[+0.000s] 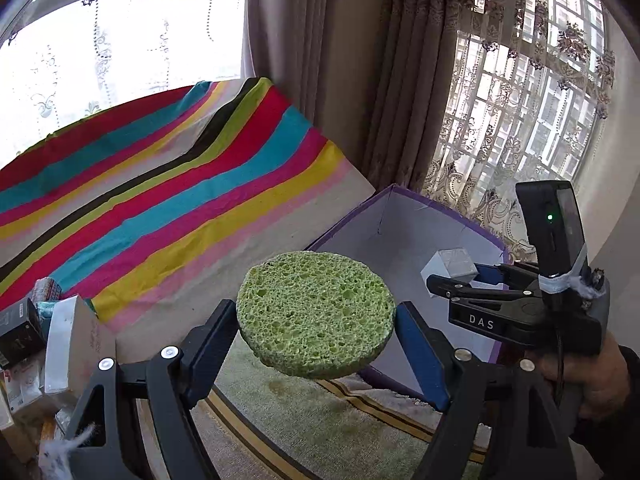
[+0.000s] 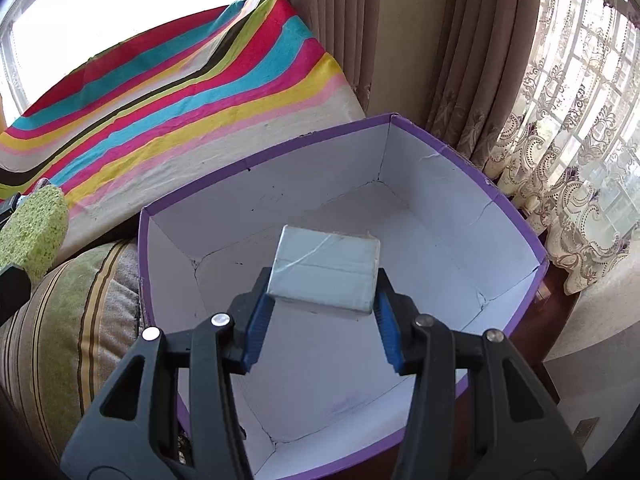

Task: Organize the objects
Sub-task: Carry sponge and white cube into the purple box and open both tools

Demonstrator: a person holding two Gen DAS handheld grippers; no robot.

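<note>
A round green sponge [image 1: 316, 312] hangs in the air, with my left gripper [image 1: 316, 320] shut on its two sides, just left of a purple box [image 1: 404, 216]. In the right wrist view the same sponge [image 2: 36, 232] shows at the left edge. My right gripper [image 2: 322, 284] is shut on a small grey-white block [image 2: 326, 268] and holds it over the white inside of the purple box [image 2: 260, 148]. From the left wrist view the right gripper [image 1: 452, 276] and the block [image 1: 452, 264] appear above the box, with a hand [image 1: 588, 380] on the handle.
A striped, many-coloured cloth [image 1: 160, 184] covers the surface behind the box. A green and brown striped cushion [image 2: 68, 312] lies left of the box. Several small boxes and packets [image 1: 44, 340] are heaped at the far left. Curtains [image 1: 420, 60] and windows stand behind.
</note>
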